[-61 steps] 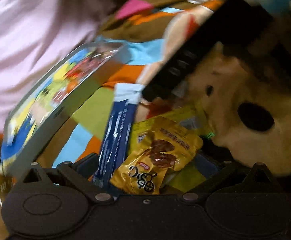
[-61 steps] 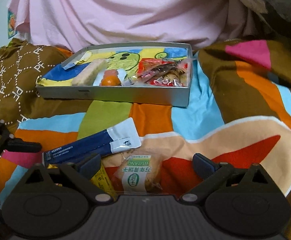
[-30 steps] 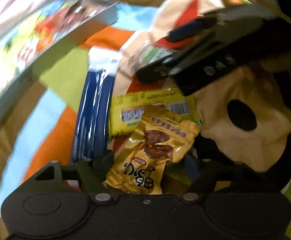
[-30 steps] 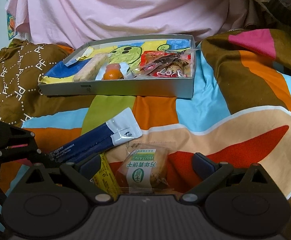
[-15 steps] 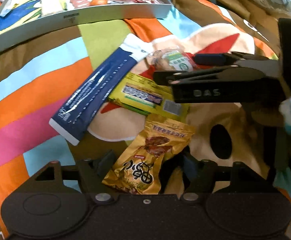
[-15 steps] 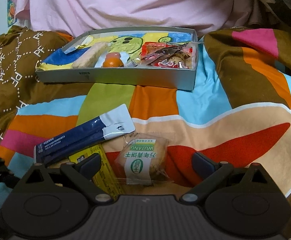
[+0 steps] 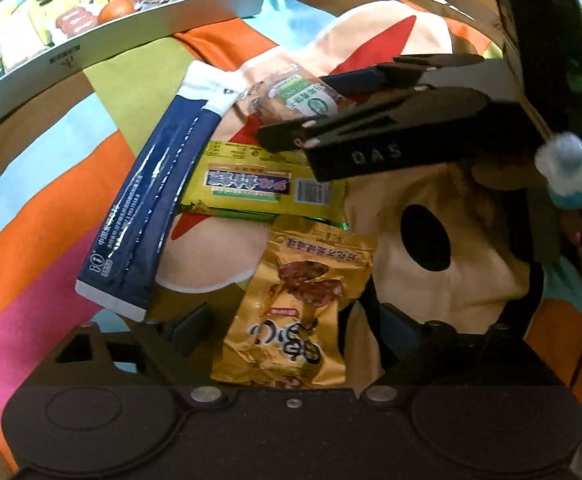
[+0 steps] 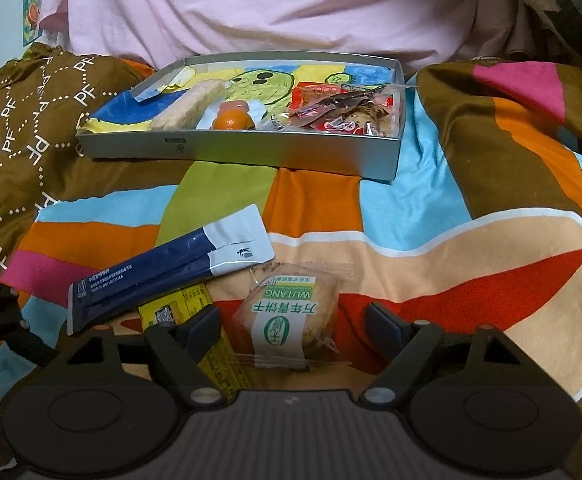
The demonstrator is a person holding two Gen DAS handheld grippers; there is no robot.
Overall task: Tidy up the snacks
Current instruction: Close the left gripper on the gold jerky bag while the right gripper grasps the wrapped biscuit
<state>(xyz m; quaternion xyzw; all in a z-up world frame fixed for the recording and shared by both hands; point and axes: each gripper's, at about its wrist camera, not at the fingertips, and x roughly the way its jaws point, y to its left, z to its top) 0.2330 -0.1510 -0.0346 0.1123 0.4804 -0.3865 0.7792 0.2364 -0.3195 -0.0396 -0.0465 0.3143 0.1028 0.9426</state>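
Currently both tongs, left tongs [image 7: 287,332] and right tongs [image 8: 291,320], are gaping apart, straddling gold pouch [image 7: 291,312] and biscuit packet [image 8: 291,316] for boxing.

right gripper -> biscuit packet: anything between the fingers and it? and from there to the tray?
Nothing visible. The biscuit packet lies alone between the open right gripper fingers. Toward the tray there is only bare blanket; the blue sachet lies off to the left.

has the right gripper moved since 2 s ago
Barely. In the right wrist view the biscuit packet lies between its open fingers as before; the tray sits only slightly differently.
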